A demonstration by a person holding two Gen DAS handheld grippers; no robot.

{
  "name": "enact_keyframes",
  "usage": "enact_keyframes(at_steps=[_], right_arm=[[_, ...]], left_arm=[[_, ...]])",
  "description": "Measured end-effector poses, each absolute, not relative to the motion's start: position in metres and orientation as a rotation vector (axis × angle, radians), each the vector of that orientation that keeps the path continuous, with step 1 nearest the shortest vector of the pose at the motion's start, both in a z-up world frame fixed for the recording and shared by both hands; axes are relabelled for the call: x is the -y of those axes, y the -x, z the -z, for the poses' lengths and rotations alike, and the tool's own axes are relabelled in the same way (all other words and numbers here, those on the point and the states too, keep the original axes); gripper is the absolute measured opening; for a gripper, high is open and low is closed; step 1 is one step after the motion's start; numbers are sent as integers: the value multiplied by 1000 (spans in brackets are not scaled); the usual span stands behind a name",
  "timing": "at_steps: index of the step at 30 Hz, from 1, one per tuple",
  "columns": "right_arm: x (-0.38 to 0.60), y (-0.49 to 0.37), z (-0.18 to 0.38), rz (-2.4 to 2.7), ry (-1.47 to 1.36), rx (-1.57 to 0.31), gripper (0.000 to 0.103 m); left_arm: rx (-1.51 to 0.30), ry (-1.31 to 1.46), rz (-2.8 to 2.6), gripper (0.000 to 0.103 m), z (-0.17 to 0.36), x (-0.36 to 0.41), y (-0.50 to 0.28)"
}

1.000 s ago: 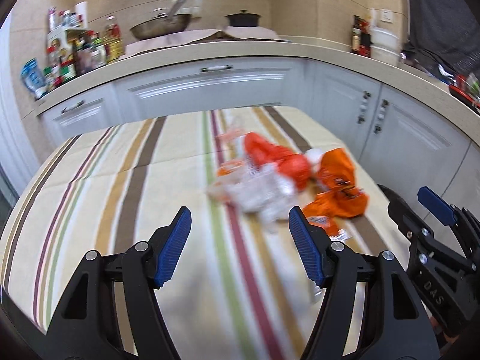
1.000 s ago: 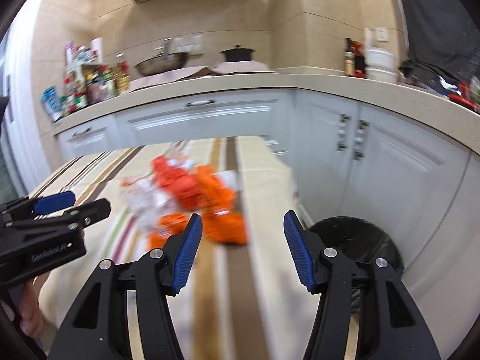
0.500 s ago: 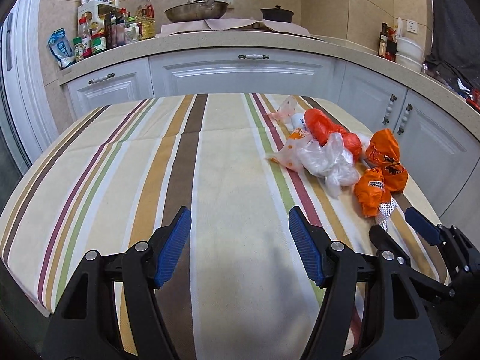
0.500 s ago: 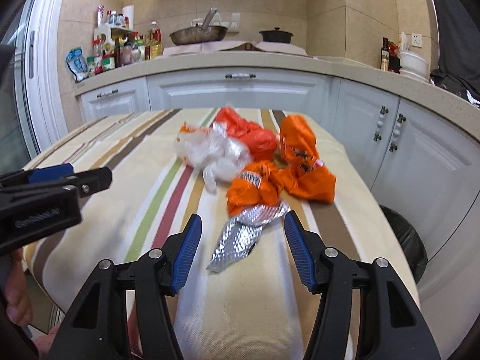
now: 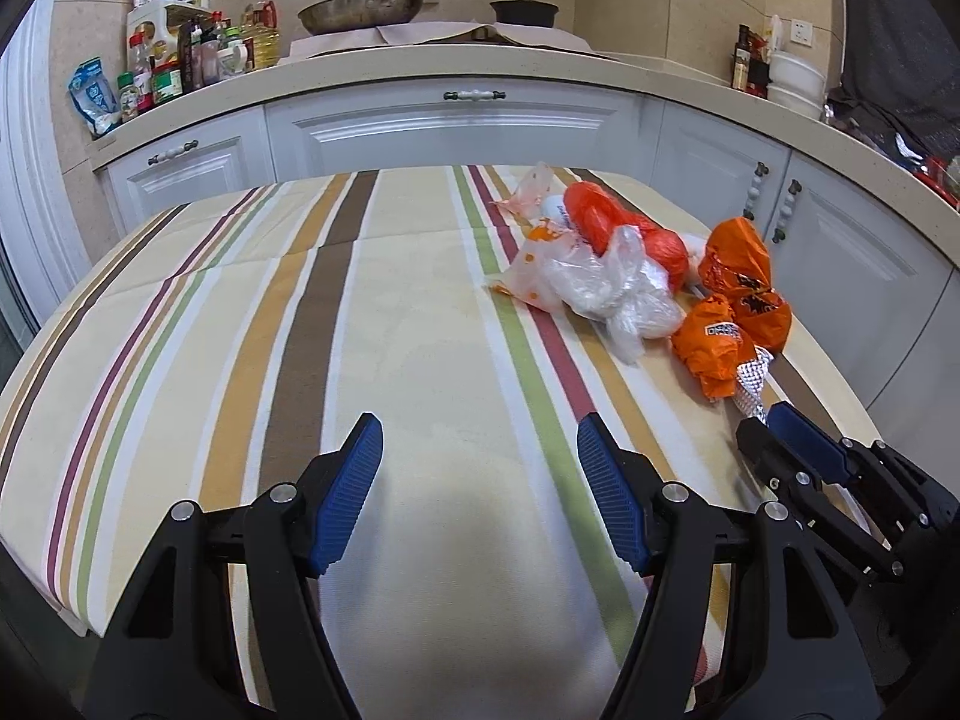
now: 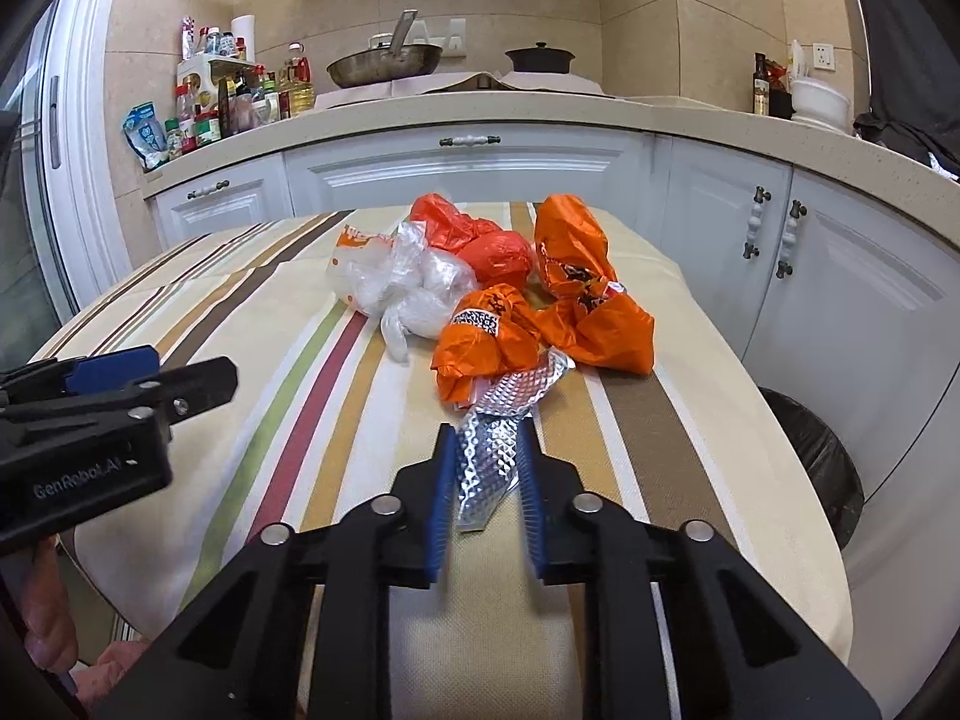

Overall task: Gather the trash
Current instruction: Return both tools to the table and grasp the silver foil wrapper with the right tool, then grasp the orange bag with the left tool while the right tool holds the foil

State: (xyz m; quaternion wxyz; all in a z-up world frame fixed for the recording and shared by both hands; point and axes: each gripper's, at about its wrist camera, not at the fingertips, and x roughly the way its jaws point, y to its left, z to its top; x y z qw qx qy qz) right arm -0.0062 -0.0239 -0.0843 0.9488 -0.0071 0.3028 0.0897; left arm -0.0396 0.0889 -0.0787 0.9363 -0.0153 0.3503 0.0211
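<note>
A heap of trash lies on the striped table: a silver foil wrapper [image 6: 501, 426], an orange wrapper [image 6: 486, 342], an orange bag [image 6: 585, 294], a clear plastic bag [image 6: 408, 291] and a red bag [image 6: 480, 240]. My right gripper [image 6: 485, 483] has its jaws nearly closed around the near end of the silver foil wrapper. My left gripper [image 5: 480, 480] is open and empty above the tablecloth, left of the heap [image 5: 624, 288]. The right gripper also shows in the left wrist view [image 5: 774, 426], at the foil wrapper [image 5: 750, 384].
A black bin with a bag liner [image 6: 810, 456] stands on the floor right of the table [image 6: 690, 420]. White cabinets and a counter [image 5: 480, 69] with bottles, a pan and a pot run behind. The table's right edge is close to the heap.
My right gripper moved forward to the silver foil wrapper and closed its jaws around it. My left gripper stayed open and shifted slightly over the cloth.
</note>
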Motion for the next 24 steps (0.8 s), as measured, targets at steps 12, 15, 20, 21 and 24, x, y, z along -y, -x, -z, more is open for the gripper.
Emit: enact_keyframes(at_steps=[12, 15, 20, 21, 24], right_arm=[[44, 18, 76, -152, 12, -579, 10], [51, 22, 73, -138, 7, -566, 10], [66, 23, 70, -124, -16, -549, 10], [69, 24, 70, -122, -20, -546, 10], [77, 25, 69, -114, -27, -540, 10]], left_arm=[[-718, 2, 36, 66, 78, -52, 34], [-716, -6, 61, 66, 77, -39, 31], [-699, -27, 94, 66, 75, -17, 21], [-695, -31, 96, 66, 74, -13, 19], [-696, -42, 102, 66, 77, -2, 9]])
